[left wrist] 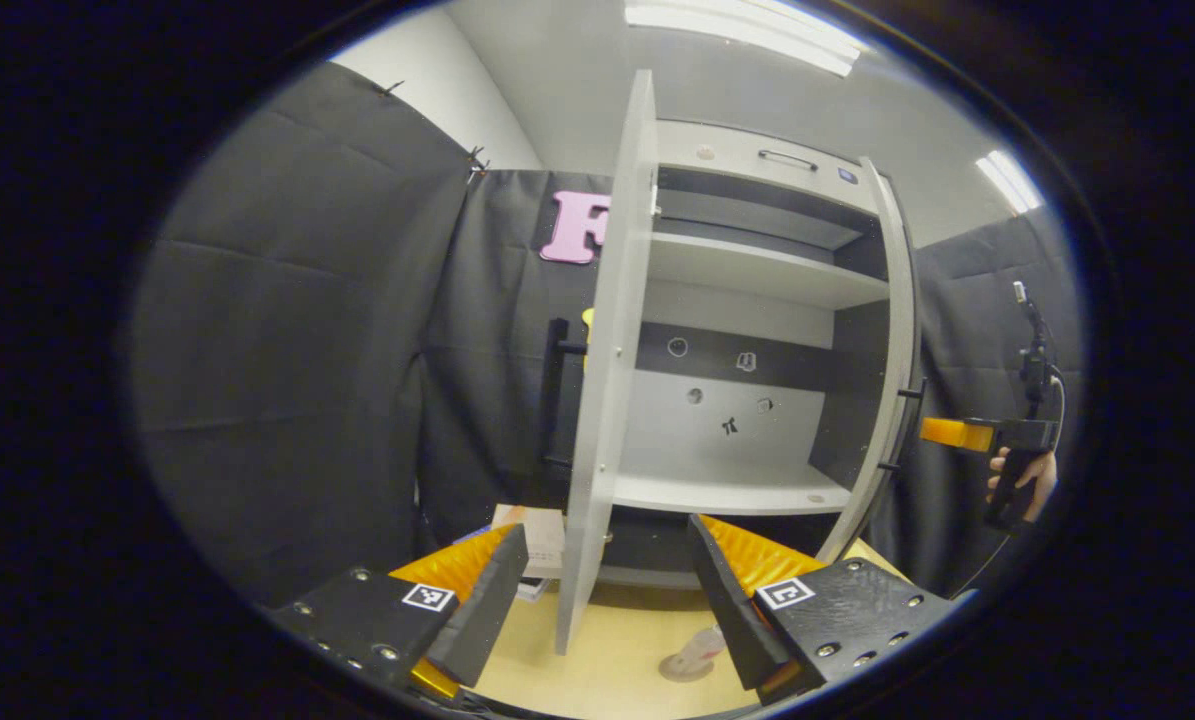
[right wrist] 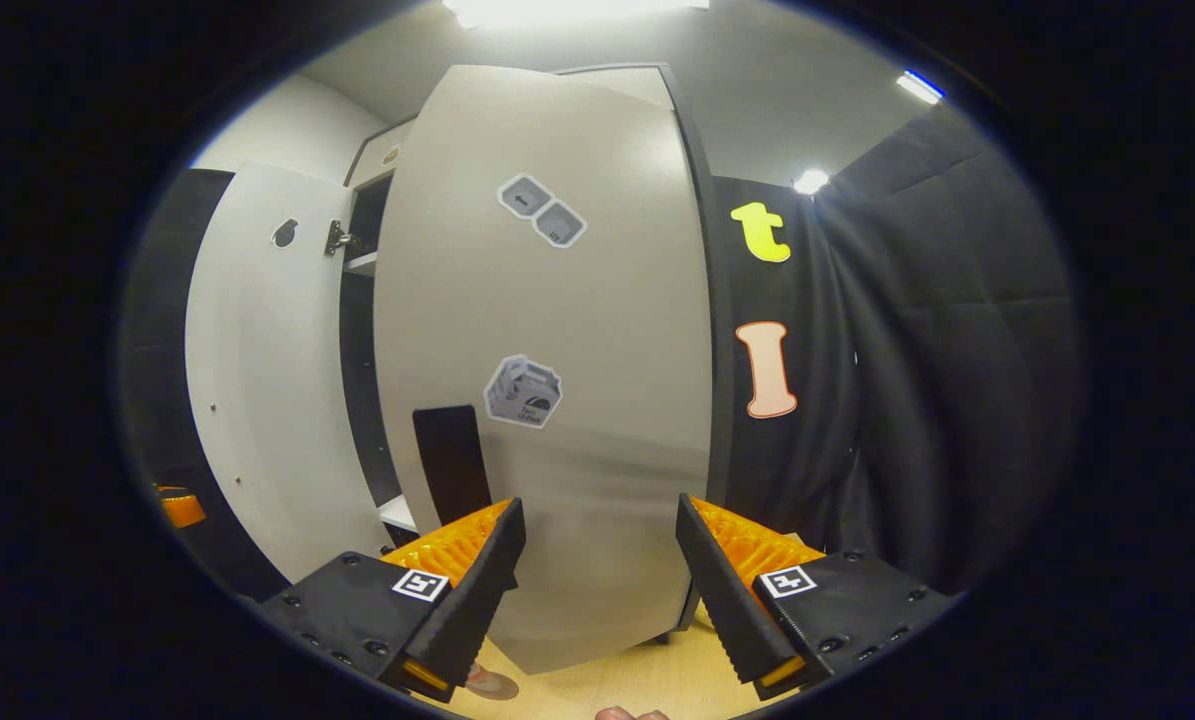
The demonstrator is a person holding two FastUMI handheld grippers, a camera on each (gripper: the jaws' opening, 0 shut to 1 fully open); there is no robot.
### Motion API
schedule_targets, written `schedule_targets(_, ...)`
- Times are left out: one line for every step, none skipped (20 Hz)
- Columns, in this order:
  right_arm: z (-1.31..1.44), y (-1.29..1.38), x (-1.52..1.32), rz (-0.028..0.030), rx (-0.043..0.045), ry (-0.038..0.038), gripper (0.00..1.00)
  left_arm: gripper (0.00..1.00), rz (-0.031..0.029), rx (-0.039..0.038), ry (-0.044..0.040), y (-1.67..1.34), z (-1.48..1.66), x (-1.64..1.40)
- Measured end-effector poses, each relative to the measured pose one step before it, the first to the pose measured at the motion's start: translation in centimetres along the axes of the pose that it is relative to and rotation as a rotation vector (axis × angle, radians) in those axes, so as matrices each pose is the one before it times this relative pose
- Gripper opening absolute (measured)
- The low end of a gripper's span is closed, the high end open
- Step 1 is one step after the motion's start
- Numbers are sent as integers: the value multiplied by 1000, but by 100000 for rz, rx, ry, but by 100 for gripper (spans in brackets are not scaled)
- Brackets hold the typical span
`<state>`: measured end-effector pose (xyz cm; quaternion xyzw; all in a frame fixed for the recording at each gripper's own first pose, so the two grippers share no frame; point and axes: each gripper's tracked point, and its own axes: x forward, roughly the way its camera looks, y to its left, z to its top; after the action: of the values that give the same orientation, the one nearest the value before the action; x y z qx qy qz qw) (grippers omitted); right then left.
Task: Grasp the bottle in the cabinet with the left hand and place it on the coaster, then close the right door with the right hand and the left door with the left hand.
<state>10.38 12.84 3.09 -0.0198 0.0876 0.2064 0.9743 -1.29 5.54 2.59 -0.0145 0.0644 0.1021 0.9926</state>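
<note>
Bottle [left wrist: 702, 648] is already out of the cabinet [left wrist: 747, 300], standing on the coaster [left wrist: 685, 668] on the tabletop [left wrist: 607, 650] — so both doors are left. Right hand-held gripper [right wrist: 599, 560] sits wide open and empty, right up against the right door [right wrist: 547, 380]. Left hand-held gripper [left wrist: 607, 590] is also spread wide, holding nothing, straddling the left door [left wrist: 612, 350] edge. My worry — swinging that left door carelessly could clip the bottle, since it's standing near the door's foot.

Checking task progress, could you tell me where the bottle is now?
In the left gripper view, the bottle stands on the coaster, low on the table before the cabinet.
</note>
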Motion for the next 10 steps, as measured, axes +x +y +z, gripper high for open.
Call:
schedule_targets(-573, -1, -115, -220, -215, 1313, 97, 90, 1239, 393, -266, 1118, 23, 149)
schedule_targets(-872, -245, -94, -837, 118, 1385, 97, 93, 778, -148, 52, 994, 48, -6)
schedule_targets(-760, -124, -182, -970, 854, 1281, 97, 93, 692, -555, -522, 925, 219, -54)
schedule_targets(-651, 104, -132, -480, 1675, 941, 92, 93, 942, -555, -847, 1100, 257, 192)
schedule_targets(-601, 63, -181, -431, 2092, 926, 92, 93, 1257, -390, -480, 1098, 321, 175)
schedule_targets(-434, -1, 12, -447, 2059, 929, 92, 93, 1194, 232, -887, 1001, 389, 328)
schedule_targets(-471, -159, -59, -629, 1689, 872, 92, 93, 994, 888, -1047, 1004, 463, 427)
schedule_targets(-518, -227, -177, -756, 1177, 984, 97, 93, 537, 1137, -1029, 761, 506, 379)
schedule_targets(-562, -110, -217, -736, 702, 861, 92, 93, 602, 1068, -954, 962, 703, 696)
schedule_targets(-441, -171, -239, -792, 403, 1004, 97, 93, -333, 915, -755, 811, 494, 572)
